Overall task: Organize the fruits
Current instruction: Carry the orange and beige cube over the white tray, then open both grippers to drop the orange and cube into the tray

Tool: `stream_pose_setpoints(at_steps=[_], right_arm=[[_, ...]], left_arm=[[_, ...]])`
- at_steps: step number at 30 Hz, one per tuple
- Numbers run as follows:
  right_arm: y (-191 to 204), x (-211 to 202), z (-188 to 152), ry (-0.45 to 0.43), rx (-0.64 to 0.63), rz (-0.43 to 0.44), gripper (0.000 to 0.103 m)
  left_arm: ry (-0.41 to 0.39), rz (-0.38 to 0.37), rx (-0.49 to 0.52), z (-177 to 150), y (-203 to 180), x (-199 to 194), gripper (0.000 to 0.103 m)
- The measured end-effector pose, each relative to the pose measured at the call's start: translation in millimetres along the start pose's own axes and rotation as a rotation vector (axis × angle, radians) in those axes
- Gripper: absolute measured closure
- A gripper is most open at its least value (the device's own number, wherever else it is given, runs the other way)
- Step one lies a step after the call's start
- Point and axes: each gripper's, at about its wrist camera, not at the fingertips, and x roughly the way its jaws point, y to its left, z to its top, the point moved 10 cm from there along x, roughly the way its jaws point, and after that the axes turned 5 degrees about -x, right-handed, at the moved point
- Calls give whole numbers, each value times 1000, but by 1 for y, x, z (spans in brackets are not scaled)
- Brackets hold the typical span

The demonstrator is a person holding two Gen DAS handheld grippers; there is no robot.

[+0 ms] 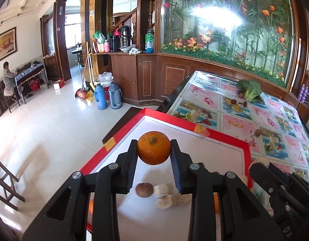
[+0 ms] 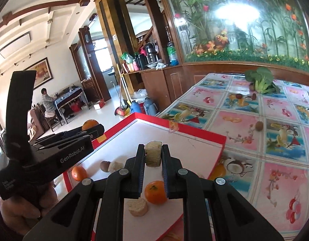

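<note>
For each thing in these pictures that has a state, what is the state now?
left gripper: shut on the held orange, above the red-rimmed tray.
right gripper: shut on the corn piece, above the tray.
loose orange: lying in the tray.
brown round fruit: lying in the tray.
leafy vegetable: lying on the table.

A home's living-dining room: oilcloth-covered table, thermos flasks, framed painting, wooden staircase.

I see bare white floor across the far half of the red-rimmed tray, open to pass. Near me an orange, 2 pale chunks and a brown fruit crowd it. The left gripper blocks its left edge.
</note>
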Motion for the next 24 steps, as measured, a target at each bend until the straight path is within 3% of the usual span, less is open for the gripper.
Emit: stream_pose_setpoints(at_steps=[24], right_arm=[[-8,26,-22,103,14,-114,89]], left_arm=[[93,29,58,-36,17,20,69]])
